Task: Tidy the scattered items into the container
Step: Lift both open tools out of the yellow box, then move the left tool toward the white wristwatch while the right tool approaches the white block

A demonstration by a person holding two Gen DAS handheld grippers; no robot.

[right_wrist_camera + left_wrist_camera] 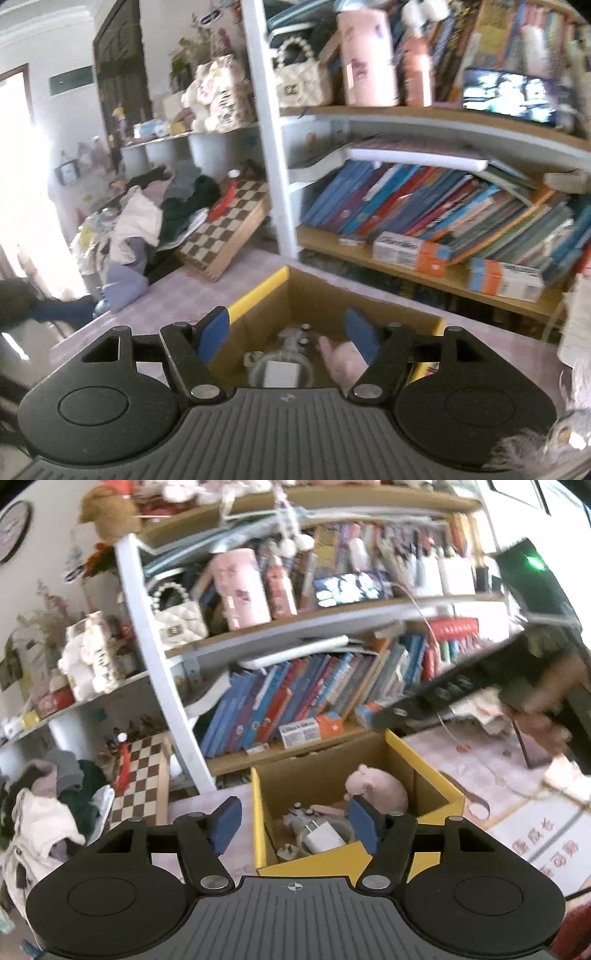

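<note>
A yellow-rimmed cardboard box [424, 764] stands on a pink-patterned tabletop [498, 760], close to its rear edge and right in front of a crowded bookshelf [332, 686], as two hand-held tools hover above it. The left tool [293, 825] is released, its blue-padded fingers [225, 823] spread wide with nothing between them; one finger hangs outside the box's left wall, the other over its interior. The right tool [288, 338] is likewise spread and empty, poised over the box's near side; in the left wrist view it appears as a blurred dark shape [461, 686] above the box's far right corner.

Inside the box lie a pink plush pig [378, 790] toward the right wall, a white charger plug [323, 836] resting on a coil of pale cable, and a small grey-and-pink item [303, 810] too blurred to identify. The pig [343, 360] and the plug [280, 373] also show in the right wrist view, between the spread fingers.

A folded chessboard [229, 225] leans beside a heap of clothes [147, 221] at the tabletop's left side. Small orange-and-white cartons [410, 253] sit on the lowest shelf in front of tilted books. A fluffy pale object [554, 432] sits at the right edge of the right wrist view.
</note>
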